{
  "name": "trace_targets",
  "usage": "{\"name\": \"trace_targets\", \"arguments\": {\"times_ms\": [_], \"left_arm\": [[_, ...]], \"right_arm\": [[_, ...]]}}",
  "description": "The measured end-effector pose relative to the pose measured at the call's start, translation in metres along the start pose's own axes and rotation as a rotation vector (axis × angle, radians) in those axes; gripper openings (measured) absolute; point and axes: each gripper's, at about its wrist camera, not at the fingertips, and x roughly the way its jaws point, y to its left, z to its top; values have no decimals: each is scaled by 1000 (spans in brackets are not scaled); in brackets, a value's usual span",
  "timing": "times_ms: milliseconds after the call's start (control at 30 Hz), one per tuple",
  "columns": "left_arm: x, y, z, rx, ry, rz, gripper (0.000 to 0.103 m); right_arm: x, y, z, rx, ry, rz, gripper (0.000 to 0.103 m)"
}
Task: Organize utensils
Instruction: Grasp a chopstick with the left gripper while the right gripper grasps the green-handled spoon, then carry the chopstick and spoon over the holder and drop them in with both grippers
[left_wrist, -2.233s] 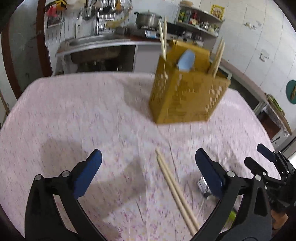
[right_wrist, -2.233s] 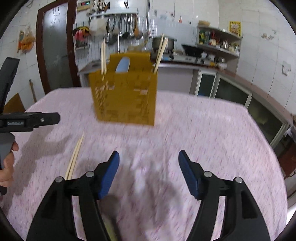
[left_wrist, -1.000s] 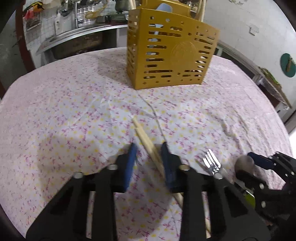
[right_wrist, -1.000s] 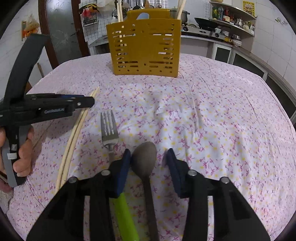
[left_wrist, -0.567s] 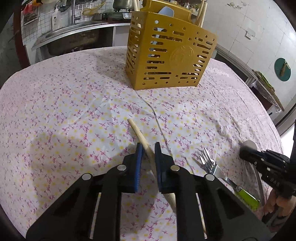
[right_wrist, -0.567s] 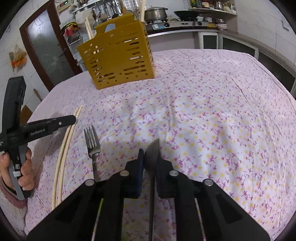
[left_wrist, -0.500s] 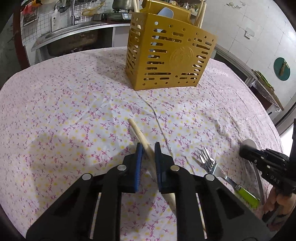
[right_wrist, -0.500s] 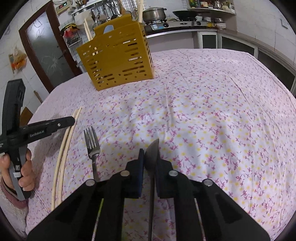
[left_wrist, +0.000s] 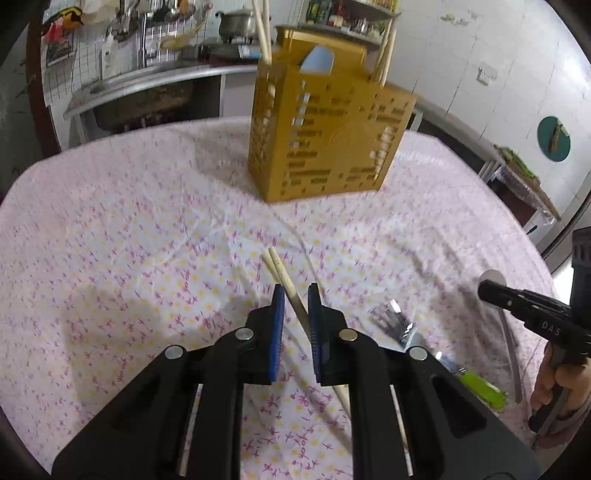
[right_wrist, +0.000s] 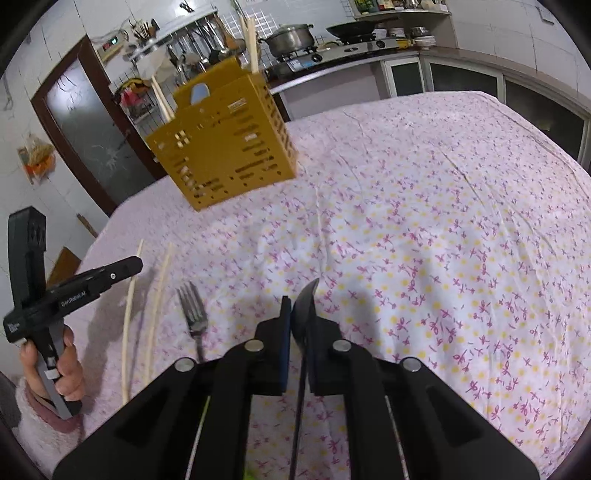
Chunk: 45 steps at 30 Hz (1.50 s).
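Left wrist view: the left gripper (left_wrist: 295, 314) has its blue pads (left_wrist: 277, 325) drawn narrow around a pair of wooden chopsticks (left_wrist: 284, 278), whose tips project forward over the flowered tablecloth (left_wrist: 129, 236); their rear length is hidden under the gripper body. Ahead stands the yellow perforated utensil holder (left_wrist: 325, 140), blurred, with further chopsticks and a pale blue utensil (left_wrist: 317, 61) rising from it; which compartments they occupy cannot be told. To the right lies a fork (left_wrist: 395, 321), its tines smeared and its neck covered by the gripper, with a green handle (left_wrist: 480, 387) emerging beyond.

Right wrist view: the right gripper (right_wrist: 297, 321) is closed tight on a dark spoon (right_wrist: 304, 306), seen edge-on; only the rim of the bowl and a thin line of handle show between the fingers. The fork (right_wrist: 194, 314) lies on the cloth just left of it, handle cut off by the gripper. The two chopsticks (right_wrist: 155, 306) appear further left beside the left gripper (right_wrist: 129, 267); whether they touch the cloth cannot be told. The holder (right_wrist: 225, 144) sits well beyond, near the far table edge.
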Motion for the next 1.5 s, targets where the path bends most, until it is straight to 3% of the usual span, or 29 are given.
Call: {"name": "trace_targets", "arguments": {"times_ms": [167, 333, 467, 733, 1067, 1300, 1500], "left_arm": [[-29, -7, 9, 7, -71, -26, 9], [-61, -17, 17, 44, -179, -42, 7], [-73, -19, 26, 56, -220, -43, 5], [-79, -18, 40, 65, -242, -47, 4], [-80, -17, 61, 64, -283, -72, 4], [-105, -26, 101, 89, -397, -63, 4], [-141, -36, 160, 109, -531, -60, 4]], "right_arm": [[-21, 14, 6, -54, -98, 8, 7], [-47, 25, 16, -119, -265, -14, 7], [-62, 36, 24, -179, -358, -36, 6], [-64, 40, 45, -170, -352, -42, 4], [-69, 47, 67, -153, -438, -2, 4], [-79, 68, 115, -166, -551, 48, 4], [-91, 94, 173, -180, -695, 139, 4]]}}
